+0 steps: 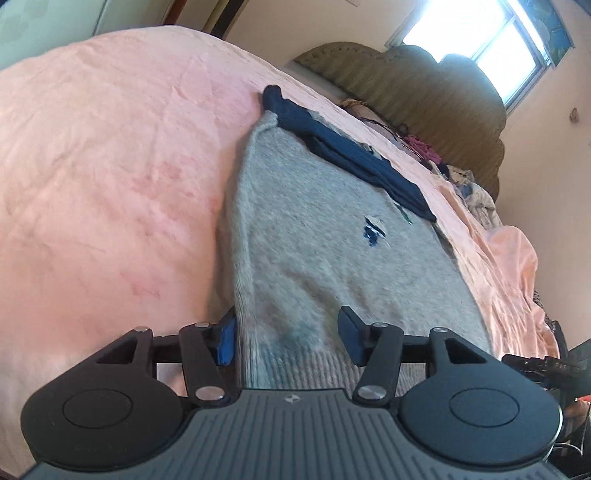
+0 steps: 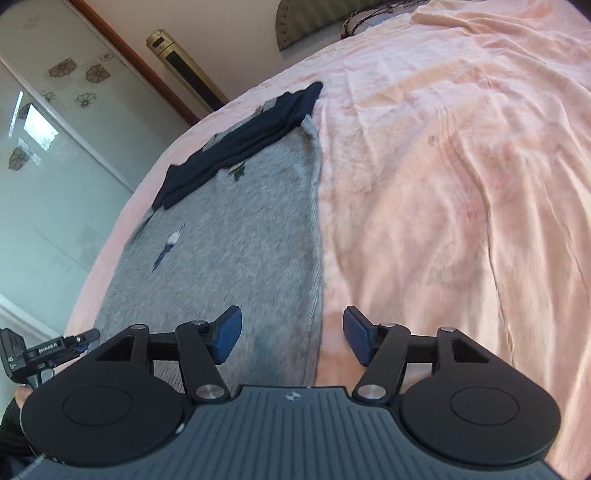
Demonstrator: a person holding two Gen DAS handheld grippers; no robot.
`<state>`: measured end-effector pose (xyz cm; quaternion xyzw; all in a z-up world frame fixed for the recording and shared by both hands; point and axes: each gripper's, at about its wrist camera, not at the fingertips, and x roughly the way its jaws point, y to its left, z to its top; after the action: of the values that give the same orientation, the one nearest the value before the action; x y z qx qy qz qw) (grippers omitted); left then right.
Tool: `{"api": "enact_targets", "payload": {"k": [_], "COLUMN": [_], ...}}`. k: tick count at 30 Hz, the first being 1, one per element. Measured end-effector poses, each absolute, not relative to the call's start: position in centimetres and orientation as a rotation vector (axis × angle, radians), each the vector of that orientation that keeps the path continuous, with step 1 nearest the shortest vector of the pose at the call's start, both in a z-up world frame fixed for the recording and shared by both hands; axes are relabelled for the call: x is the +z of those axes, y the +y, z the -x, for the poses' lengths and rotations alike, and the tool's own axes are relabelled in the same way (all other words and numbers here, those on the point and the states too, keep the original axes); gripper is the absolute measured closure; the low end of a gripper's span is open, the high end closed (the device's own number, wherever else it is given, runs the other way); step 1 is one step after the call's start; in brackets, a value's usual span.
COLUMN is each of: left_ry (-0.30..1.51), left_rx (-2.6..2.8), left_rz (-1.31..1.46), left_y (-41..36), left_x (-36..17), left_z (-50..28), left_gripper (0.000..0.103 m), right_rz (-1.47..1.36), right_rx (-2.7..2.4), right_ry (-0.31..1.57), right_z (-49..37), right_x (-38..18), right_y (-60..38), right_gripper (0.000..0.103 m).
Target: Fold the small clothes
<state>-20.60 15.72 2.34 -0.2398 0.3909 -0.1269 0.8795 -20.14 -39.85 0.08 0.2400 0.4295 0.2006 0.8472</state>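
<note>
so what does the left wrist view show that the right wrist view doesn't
Only the left view: a bright window and a pile of clothes near the headboard. Only the right view: a glass door with flower decals and a gold tower unit. Both: the grey sweater with navy sleeves, on the pink blanket, each gripper open at a bottom corner.

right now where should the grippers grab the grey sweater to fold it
Grip the grey sweater at its ribbed hem, one corner each. Both the left gripper and right gripper are open and straddle the side edges there. Come in low from the near side: the sweater lies flat on the pink bedspread.
</note>
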Motion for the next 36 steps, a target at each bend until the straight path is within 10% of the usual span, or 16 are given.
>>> {"api": "enact_targets", "payload": {"k": [2,5,14,19,23,25,27,36], "left_ry": [0.823,0.836,0.851,0.866,0.865,0.918,0.932,0.933], "left_rx": [-0.244,-0.23,-0.254,-0.416,-0.407,-0.4,-0.395,-0.392], "left_rz": [0.473,0.46,0.545,0.708,0.714,0.697,0.711,0.674], "left_y": [14.7,15.0,18.0,18.0,17.2,16.9,17.2,18.1], "left_x": [2.1,2.1,1.8,0.9,0.8,0.4,-0.2,0.4], "left_z": [20.6,20.3,22.1,23.9,23.5,22.9,23.0,22.8], "left_gripper": [0.095,0.098,0.095,0.05,0.059,0.098,0.099,0.087], "right_rz": [-0.499,-0.456,-0.532,-0.657,-0.657,-0.653,-0.629,-0.693], "right_rx": [0.45,0.418,0.353,0.447,0.488,0.499,0.473,0.456], "right_ry": [0.91,0.949,0.917,0.9,0.926,0.942,0.998,0.98], "right_z": [21.2,21.4,22.8,23.9,23.8,23.5,23.0,23.8], "right_x": [0.0,-0.4,-1.0,-0.7,-0.8,-0.9,-1.4,-2.1], "right_y": [-38.9,-37.6,-40.5,-41.4,-39.9,-39.1,-38.8,-40.9], "right_gripper": [0.043,0.094,0.098,0.042,0.036,0.046,0.093,0.089]}}
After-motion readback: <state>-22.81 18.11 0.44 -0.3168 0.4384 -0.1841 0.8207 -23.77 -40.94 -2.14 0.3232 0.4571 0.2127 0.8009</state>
